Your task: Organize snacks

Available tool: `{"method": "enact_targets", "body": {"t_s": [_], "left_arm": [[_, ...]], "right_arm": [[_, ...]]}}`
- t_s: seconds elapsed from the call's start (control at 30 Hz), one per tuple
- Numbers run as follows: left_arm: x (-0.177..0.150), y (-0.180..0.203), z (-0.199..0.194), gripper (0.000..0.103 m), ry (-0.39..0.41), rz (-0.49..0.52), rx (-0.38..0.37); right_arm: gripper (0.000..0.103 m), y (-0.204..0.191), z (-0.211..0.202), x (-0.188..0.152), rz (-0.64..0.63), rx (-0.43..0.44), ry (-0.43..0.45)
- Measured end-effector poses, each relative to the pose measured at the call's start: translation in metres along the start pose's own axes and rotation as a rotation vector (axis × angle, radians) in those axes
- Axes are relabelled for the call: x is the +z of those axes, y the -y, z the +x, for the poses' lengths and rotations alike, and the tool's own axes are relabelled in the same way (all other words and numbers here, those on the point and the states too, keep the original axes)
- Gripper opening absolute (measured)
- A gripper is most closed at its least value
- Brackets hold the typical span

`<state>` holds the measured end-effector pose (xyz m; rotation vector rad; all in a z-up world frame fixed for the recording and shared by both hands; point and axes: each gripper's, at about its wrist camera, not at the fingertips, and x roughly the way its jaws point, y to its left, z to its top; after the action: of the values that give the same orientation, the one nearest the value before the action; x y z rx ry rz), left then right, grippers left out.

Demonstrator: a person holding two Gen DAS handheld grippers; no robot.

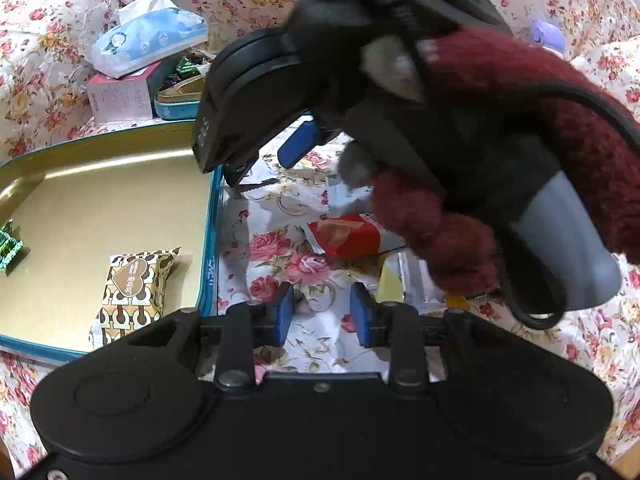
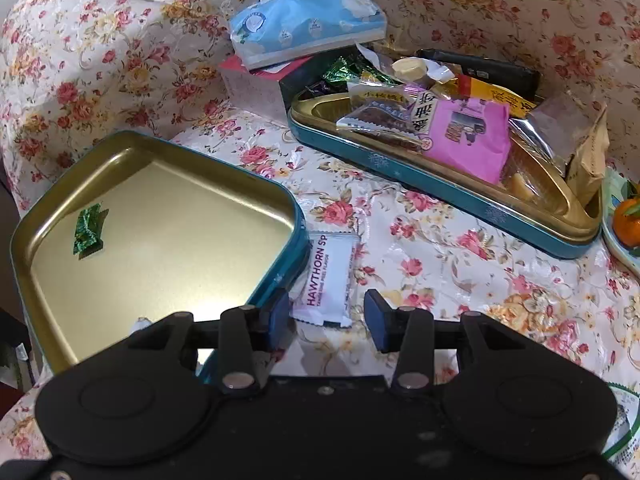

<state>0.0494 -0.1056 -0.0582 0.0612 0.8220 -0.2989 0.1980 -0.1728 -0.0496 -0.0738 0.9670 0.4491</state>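
The white packet (image 2: pixel 325 283) lies on the floral cloth (image 2: pixel 440 288) just beside the near tin (image 2: pixel 24 240), between the right gripper (image 2: pixel 326 316)'s part-open, empty jaws: I'd close squarely across it, then lift into the tin

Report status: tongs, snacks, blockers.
Left tongs open, empty. Right tongs open over hawthorn packet, beside near tin. Tin holds green candy, brown pack. Nothing blocking.

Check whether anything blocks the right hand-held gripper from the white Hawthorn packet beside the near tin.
Nothing visible does. The Hawthorn packet lies flat on the floral cloth, just ahead of the right hand-held gripper, against the near tin.
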Motion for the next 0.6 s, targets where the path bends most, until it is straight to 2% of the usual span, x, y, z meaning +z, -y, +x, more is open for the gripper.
{"method": "enact_targets", "body": {"t_s": [0.13, 0.2, 0.27, 0.47, 0.57, 0.6], "left_arm": [[0.001, -0.001, 0.000, 0.042, 0.000, -0.006, -0.003], [0.001, -0.001, 0.000, 0.042, -0.001, -0.009, -0.005], [0.002, -0.002, 0.001, 0.042, -0.002, -0.006, -0.005], [0.001, 0.000, 0.001, 0.043, -0.001, 0.014, 0.001], [0.001, 0.003, 0.000, 0.044, -0.003, 0.024, 0.000], [0.001, 0.005, -0.001, 0.044, -0.003, 0.027, 0.001]], "right_arm": [[0.045, -0.005, 0.009, 0.002, -0.038, -0.042, -0.006], [0.036, -0.006, 0.013, 0.002, -0.046, -0.061, -0.016], [0.034, -0.006, 0.012, 0.000, -0.046, -0.072, -0.009], [0.029, 0.014, -0.006, -0.007, 0.067, -0.082, -0.031], [0.013, 0.028, -0.023, -0.016, 0.115, -0.087, -0.049], [0.013, 0.032, -0.029, -0.020, 0.132, -0.086, -0.058]]}}
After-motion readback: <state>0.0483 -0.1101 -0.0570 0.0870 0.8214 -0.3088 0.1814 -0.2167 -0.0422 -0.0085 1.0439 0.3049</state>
